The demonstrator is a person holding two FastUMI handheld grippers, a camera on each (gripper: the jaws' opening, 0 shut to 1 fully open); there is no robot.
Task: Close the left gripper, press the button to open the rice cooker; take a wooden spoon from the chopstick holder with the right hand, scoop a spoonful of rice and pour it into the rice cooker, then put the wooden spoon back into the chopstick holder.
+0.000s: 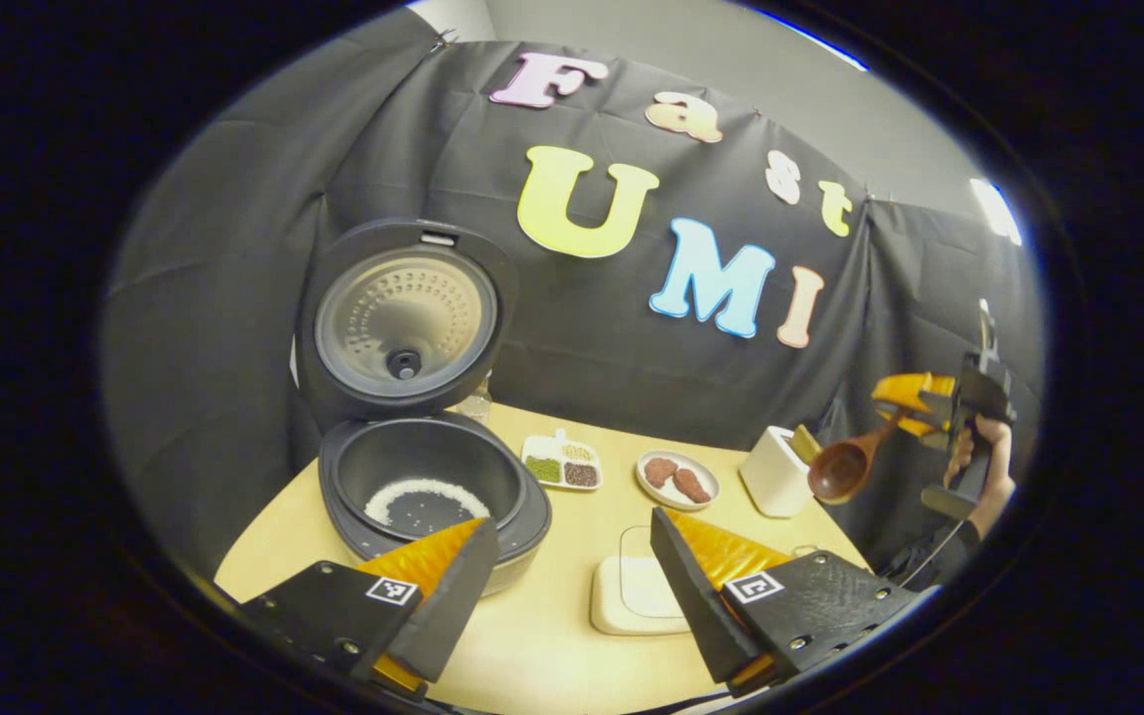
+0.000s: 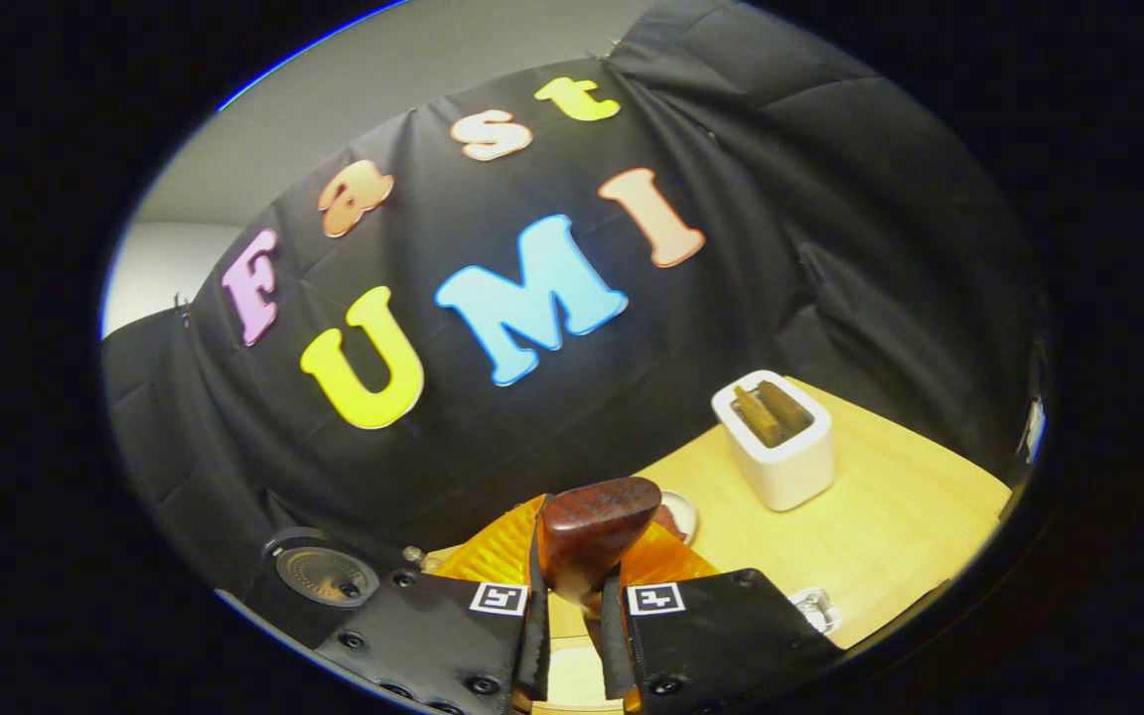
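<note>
The rice cooker (image 1: 433, 497) stands open on the table, its lid (image 1: 403, 318) raised, with a ring of white rice on the pot's bottom. My left gripper (image 1: 572, 576) is open low in front of it, fingers wide apart and holding nothing. At the right, my right gripper (image 1: 915, 407), held by a hand (image 1: 989, 467), is shut on the handle of a wooden spoon (image 1: 845, 467), in the air beside the white chopstick holder (image 1: 776, 472). In the right gripper view the spoon (image 2: 592, 531) sits between the fingers of my right gripper (image 2: 582, 561). The chopstick holder (image 2: 776, 437) holds other wooden utensils.
A white lidded container (image 1: 637, 596) lies on the table between my left fingers. Behind it are a small divided dish of grains (image 1: 562, 462) and a plate with brown pieces (image 1: 676, 479). The wooden table (image 1: 552, 645) ends near the black cloth wall.
</note>
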